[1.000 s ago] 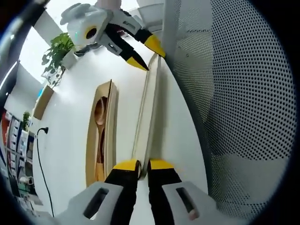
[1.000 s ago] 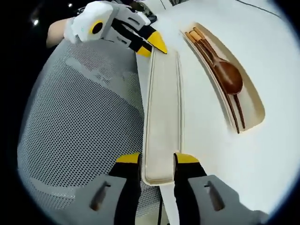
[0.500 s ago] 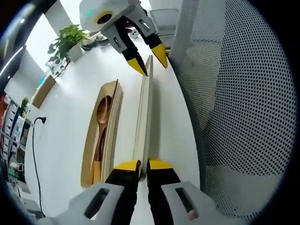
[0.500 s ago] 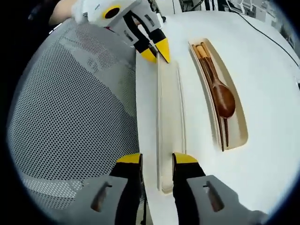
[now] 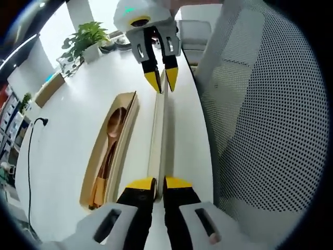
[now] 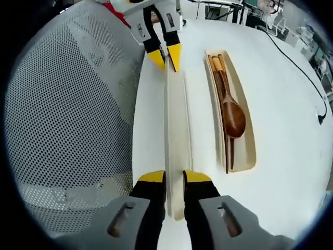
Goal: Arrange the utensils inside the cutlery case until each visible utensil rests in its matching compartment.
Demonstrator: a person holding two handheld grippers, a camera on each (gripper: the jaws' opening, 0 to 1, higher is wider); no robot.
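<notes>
Cream lid (image 5: pixel 157 136) clamped endwise in both jaws (plant (image 5: pixel 86 37) behind, left gripper view).

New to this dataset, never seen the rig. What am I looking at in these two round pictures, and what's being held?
No robot arm here: a person holds a two-jaw gripper in each hand, and a fisheye camera rides on each one, looking along its jaws. In the left gripper view, the left gripper rises from the bottom and the right gripper shows at the far end. The right gripper view is the reverse. Each is shut on one end of a long cream case lid, held on edge between them. Beside it on the white table lies the open cutlery case, holding a wooden spoon and chopsticks. The grey perforated surface is a mesh chair back. A potted plant stands far off.
</notes>
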